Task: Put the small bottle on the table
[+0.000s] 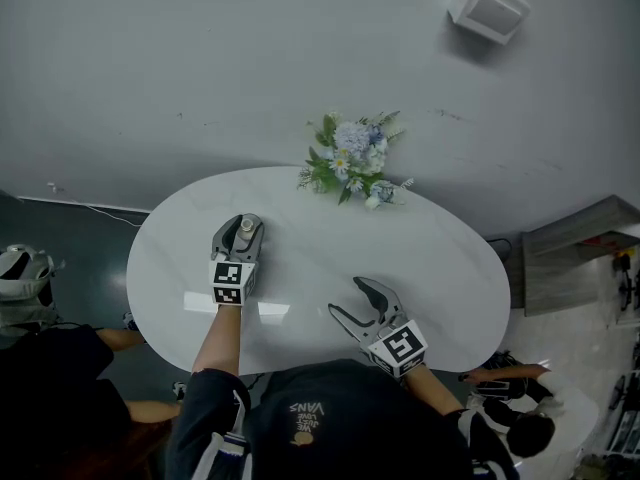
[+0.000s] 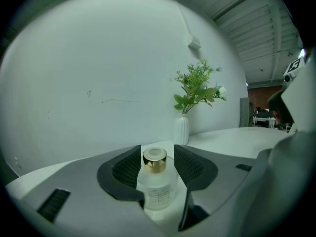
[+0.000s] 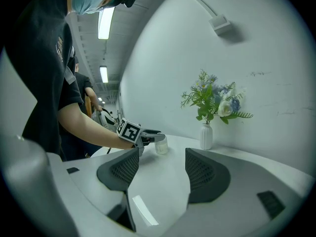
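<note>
the head view looks steeply down from above the person onto the whole tabletop (image 1: 450, 268). each gripper view rides low and close over it, facing the wall along its own jaws. all three share the vase of flowers (image 1: 352, 156); the right gripper view also catches the left hand-held gripper (image 3: 154, 134).

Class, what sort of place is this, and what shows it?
Probably a staged corner of a workshop or lab hall: a white oval table against a plain wall, a vase of flowers, and strip lights under a bare industrial ceiling.
</note>
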The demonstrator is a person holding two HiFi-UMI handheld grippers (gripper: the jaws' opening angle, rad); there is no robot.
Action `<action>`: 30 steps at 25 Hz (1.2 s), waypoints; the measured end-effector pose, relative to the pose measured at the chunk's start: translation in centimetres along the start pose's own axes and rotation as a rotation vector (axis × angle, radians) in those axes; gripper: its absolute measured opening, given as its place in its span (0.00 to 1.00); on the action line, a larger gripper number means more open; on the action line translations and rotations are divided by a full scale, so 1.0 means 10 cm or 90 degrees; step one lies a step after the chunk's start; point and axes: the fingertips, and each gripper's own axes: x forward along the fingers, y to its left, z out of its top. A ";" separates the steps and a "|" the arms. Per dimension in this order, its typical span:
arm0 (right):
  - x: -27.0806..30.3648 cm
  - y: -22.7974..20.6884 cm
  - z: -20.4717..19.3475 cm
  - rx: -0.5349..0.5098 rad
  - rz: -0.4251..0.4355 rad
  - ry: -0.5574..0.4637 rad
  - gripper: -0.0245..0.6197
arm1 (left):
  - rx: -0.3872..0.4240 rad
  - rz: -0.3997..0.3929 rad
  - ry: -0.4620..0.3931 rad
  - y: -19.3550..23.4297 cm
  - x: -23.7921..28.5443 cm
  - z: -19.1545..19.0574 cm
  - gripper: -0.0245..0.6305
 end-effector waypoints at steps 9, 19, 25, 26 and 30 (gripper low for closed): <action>-0.05 0.00 0.09 -0.022 0.028 -0.017 0.45 | 0.003 0.013 -0.031 -0.16 -0.25 0.23 0.39; -0.26 0.04 0.20 -0.049 0.085 -0.046 0.45 | -0.010 0.052 -0.058 -0.50 -0.73 0.51 0.39; -0.42 0.08 0.23 -0.063 0.126 -0.061 0.45 | -0.010 0.074 -0.048 -0.83 -1.04 0.54 0.33; -0.45 0.09 0.23 -0.067 0.131 -0.061 0.45 | -0.011 0.078 -0.048 -0.89 -1.09 0.55 0.32; -0.59 0.13 0.22 -0.075 0.153 -0.067 0.45 | -0.012 0.100 -0.053 -1.12 -1.30 0.61 0.27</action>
